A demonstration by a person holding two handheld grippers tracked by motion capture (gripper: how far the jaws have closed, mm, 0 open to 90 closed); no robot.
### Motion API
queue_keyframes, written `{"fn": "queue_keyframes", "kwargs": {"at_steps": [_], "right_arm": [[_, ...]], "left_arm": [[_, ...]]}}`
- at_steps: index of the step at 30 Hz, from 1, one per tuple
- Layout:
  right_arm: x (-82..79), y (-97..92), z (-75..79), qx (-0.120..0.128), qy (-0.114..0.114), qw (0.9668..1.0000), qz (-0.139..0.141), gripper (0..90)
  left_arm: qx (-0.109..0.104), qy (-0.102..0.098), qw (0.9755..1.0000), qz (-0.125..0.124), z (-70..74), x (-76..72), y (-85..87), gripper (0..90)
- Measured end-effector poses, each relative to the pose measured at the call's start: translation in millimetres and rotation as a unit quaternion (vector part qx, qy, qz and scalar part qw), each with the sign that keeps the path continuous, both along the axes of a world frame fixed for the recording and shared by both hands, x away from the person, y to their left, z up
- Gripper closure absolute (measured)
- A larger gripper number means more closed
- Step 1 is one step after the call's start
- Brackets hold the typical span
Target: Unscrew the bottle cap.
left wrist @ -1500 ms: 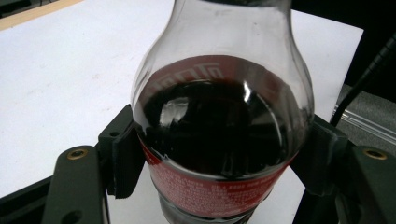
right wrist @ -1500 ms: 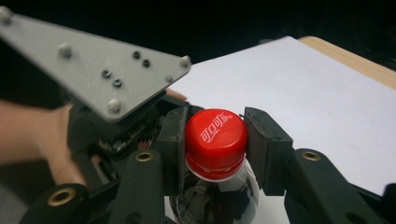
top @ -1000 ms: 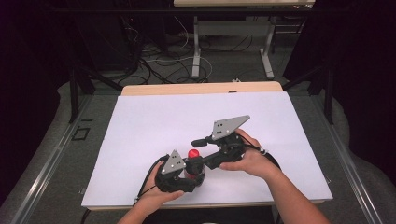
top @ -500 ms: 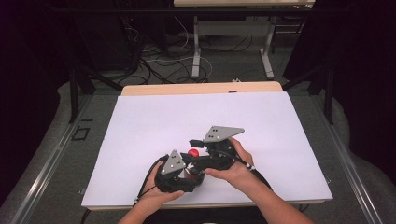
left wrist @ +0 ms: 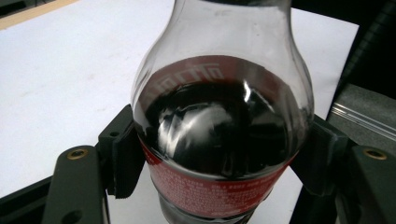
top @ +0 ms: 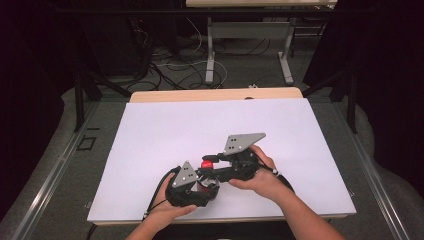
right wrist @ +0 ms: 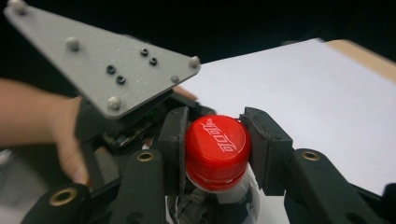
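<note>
A clear cola bottle (left wrist: 219, 135) with dark drink and a red label stands on the white table near its front edge. My left gripper (left wrist: 222, 158) is shut on the bottle's body, one pad on each side of it. The red cap (right wrist: 215, 151) sits between the pads of my right gripper (right wrist: 215, 148), which is shut on it. In the high view the cap (top: 207, 163) shows between the left gripper (top: 192, 186) and the right gripper (top: 212, 163). The left gripper's grey plate (right wrist: 102, 65) and the hand (right wrist: 51, 126) holding it appear behind the cap.
The white tabletop (top: 210, 125) stretches away behind the grippers, with a wooden strip (top: 215, 95) at its far edge. Beyond it are table legs (top: 210, 50) and cables (top: 170, 65) on the floor. Dark surroundings lie on both sides.
My right gripper has moved left and toward the person, coming onto the bottle's cap. The left gripper and the bottle have stayed in place.
</note>
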State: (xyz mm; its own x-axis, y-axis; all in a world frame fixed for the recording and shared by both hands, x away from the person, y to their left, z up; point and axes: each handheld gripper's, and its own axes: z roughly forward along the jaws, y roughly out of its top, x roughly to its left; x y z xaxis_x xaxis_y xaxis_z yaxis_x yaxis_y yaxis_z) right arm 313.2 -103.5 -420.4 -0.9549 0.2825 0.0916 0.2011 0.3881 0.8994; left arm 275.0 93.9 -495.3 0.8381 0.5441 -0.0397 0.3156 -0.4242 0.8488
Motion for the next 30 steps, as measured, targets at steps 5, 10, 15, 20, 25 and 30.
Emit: {"fn": "queue_keyframes", "kwargs": {"at_steps": [5, 10, 15, 20, 25, 30], "right_arm": [[17.7, -5.2, 3.3, -0.008, 0.001, 0.996, 0.09, 61.1], [20.3, -2.5, 3.7, -0.009, -0.007, 0.9957, 0.092, 55.3], [9.2, -1.4, 8.9, 0.023, -0.004, 0.9995, 0.02, 45.6], [-7.4, 6.0, 8.7, 0.041, 0.013, 0.9958, -0.08, 47.1], [-16.8, 15.1, 2.4, 0.023, 0.002, 0.9918, -0.126, 49.0], [-17.8, 18.1, -2.8, 0.015, 0.029, 0.9882, -0.149, 55.5]], "left_arm": [[-0.005, -0.002, 0.9999, -0.012, 1.0, -0.2, -0.3, 30.0], [-0.006, 0.001, 1.0, 0.001, 0.5, 1.4, 1.6, 29.9], [-0.005, 0.0, 0.9999, 0.011, 0.6, 2.6, 3.7, 29.9], [-0.003, 0.002, 0.9999, 0.016, 1.0, 2.4, 2.9, 29.9], [-0.001, 0.002, 0.9999, 0.015, 1.0, 1.8, 2.1, 29.9], [-0.002, 0.002, 0.9999, 0.017, 1.5, 1.4, 2.7, 29.9]]}}
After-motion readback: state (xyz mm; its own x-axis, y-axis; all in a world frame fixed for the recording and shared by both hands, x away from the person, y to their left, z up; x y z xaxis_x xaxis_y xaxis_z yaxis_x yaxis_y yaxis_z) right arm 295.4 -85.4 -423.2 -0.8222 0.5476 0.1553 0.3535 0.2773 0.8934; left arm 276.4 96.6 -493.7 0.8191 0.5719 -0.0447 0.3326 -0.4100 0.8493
